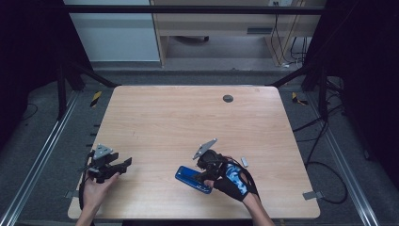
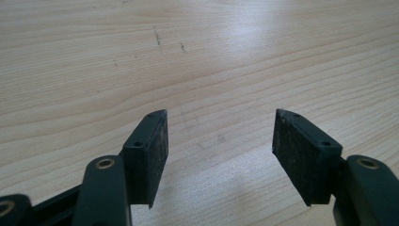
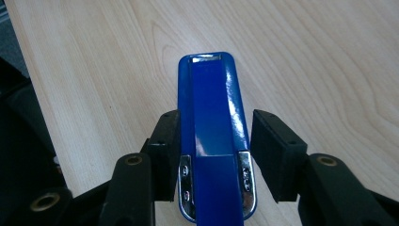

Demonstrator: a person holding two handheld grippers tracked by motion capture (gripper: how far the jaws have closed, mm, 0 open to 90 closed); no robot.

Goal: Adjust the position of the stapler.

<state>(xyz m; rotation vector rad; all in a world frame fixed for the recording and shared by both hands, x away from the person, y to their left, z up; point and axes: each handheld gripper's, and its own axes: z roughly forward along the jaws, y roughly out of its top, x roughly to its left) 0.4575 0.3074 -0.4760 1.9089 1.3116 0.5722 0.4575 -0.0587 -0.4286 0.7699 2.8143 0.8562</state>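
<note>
The stapler [image 3: 212, 132] is glossy blue, with silver metal at its front tip and at the sides near its hinge. The table [image 1: 164, 122] is pale wood with a fine brown grain and one dark round spot [image 1: 227, 98]. The glove [image 1: 234, 182] is black with a light blue pattern on the back. Both grippers have black jaws.
</note>
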